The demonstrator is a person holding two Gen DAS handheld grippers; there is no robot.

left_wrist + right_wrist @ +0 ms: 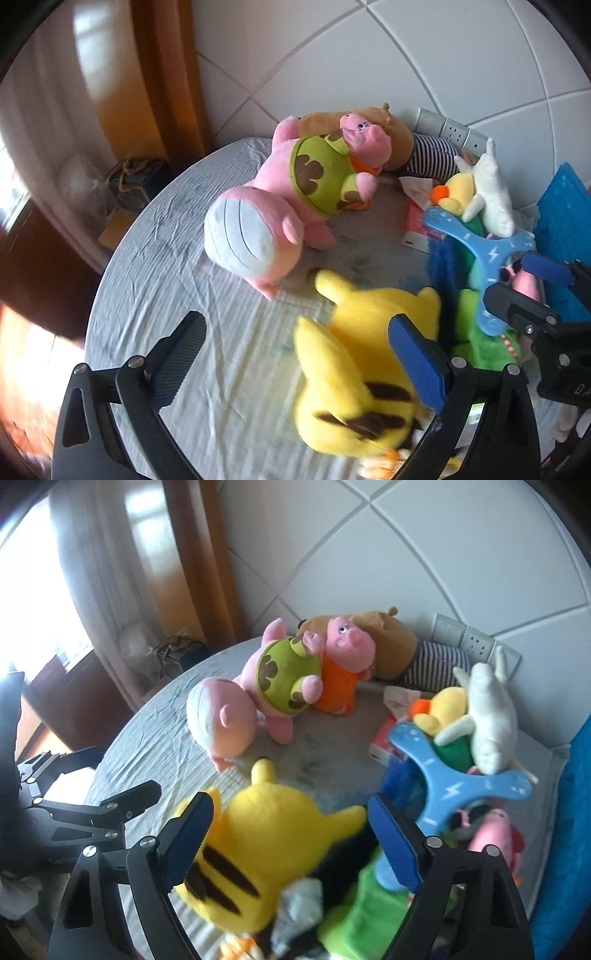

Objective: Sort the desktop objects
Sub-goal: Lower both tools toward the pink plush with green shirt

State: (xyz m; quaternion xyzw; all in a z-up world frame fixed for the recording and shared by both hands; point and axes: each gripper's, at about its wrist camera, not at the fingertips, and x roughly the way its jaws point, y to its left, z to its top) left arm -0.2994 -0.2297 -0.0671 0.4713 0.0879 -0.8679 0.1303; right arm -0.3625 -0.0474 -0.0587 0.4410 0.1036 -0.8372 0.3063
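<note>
Grey cloth (pixel 155 266) covers the table against a white tiled wall (pixel 406 66). Yellow plush (pixel 273 834) lies on the cloth near its front edge, between my right gripper (pixel 291 845) fingers, jaws apart, pads not pressing it. My left gripper (pixel 299 365) is also spread, plush beside its right finger. Blue boomerang (pixel 447 786) sits in the toy pile to the right. Pink plush (pixel 258 229) lies beyond, well apart.
</note>
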